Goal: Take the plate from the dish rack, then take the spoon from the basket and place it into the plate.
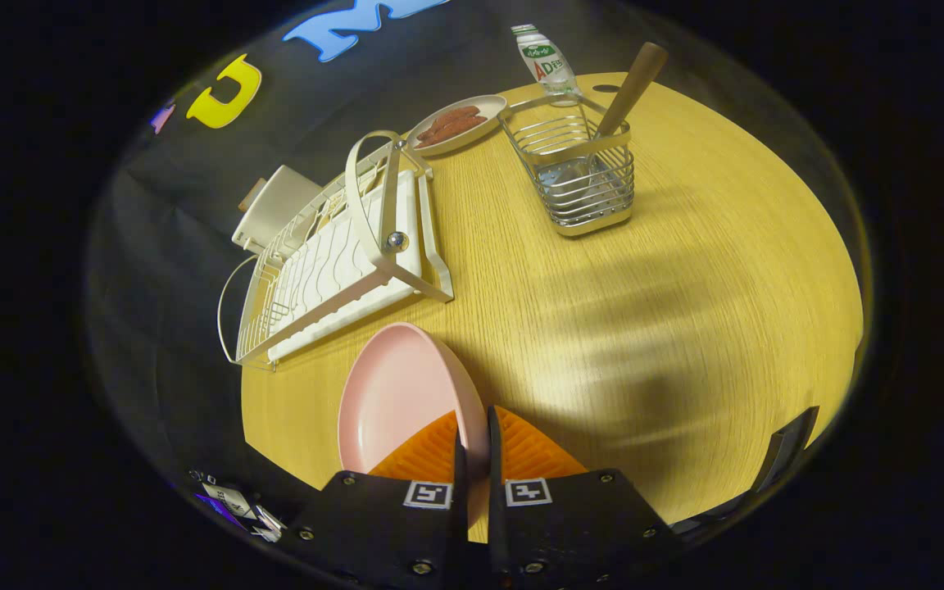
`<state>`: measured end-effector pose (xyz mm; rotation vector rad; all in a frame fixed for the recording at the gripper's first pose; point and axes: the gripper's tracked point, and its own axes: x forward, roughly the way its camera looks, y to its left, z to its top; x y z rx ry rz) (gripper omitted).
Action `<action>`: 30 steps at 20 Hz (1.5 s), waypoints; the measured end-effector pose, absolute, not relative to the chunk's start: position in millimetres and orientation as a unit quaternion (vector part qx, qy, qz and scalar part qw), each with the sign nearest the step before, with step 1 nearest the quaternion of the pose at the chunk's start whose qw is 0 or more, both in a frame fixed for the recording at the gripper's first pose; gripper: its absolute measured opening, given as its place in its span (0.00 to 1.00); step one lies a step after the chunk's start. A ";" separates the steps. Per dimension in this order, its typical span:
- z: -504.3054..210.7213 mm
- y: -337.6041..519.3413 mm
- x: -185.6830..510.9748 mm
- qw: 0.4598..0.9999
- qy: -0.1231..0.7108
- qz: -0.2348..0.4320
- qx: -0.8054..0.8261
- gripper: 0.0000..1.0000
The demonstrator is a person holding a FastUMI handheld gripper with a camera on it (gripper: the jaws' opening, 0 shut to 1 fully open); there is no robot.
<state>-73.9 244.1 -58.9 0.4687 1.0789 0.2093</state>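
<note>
- My fingers (472, 447) are pressed together on the rim of the pink plate (394, 393), one on each side of its edge, so I hold it tilted on its side over the near part of the bench (685, 328).
- The near part of the plate is hidden behind my left finger; whether its lower edge touches the bench I cannot tell.
- Just beyond the plate stands the white dish rack (333, 262), its far end cut into by a pale boxy thing (275, 205) I cannot make out.
- Further off, ahead and to the right, is the wire basket (583, 176) with the spoon (632, 86) standing in it: the wooden handle sticks out, the bowl is blurred behind the wires.
- Between rack and basket, at the back, a small dish (457, 123) holds reddish-brown pieces.
- Behind the basket a small bottle (550, 61) carries a label, too blurred to be sure of.
</note>
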 end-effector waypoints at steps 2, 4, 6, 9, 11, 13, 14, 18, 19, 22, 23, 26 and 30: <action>-61.5 244.7 -72.7 0.823 0.512 0.103 0.222 0.10; -59.6 242.6 -72.0 0.826 0.510 0.114 0.214 0.11; -57.1 236.6 -69.6 0.834 0.500 0.121 0.198 0.15; -37.2 226.4 -61.2 0.857 0.466 0.123 0.182 0.28; -14.4 215.0 -55.3 0.884 0.428 0.124 0.144 0.28; 8.2 196.5 -49.5 0.911 0.386 0.112 0.093 0.28; 22.9 193.9 -47.4 0.923 0.360 0.113 0.076 0.28; 78.3 174.8 -41.6 0.958 0.268 0.096 0.036 0.28; 90.1 171.7 -41.0 0.963 0.249 0.093 0.036 0.28; 124.8 148.4 -32.3 0.982 0.173 0.059 0.041 0.28; 136.3 137.6 -30.2 0.988 0.145 0.045 0.039 0.28; 156.1 118.4 -29.9 0.995 0.093 0.031 0.032 0.31; 159.5 102.1 -29.6 0.996 0.081 0.023 0.036 0.38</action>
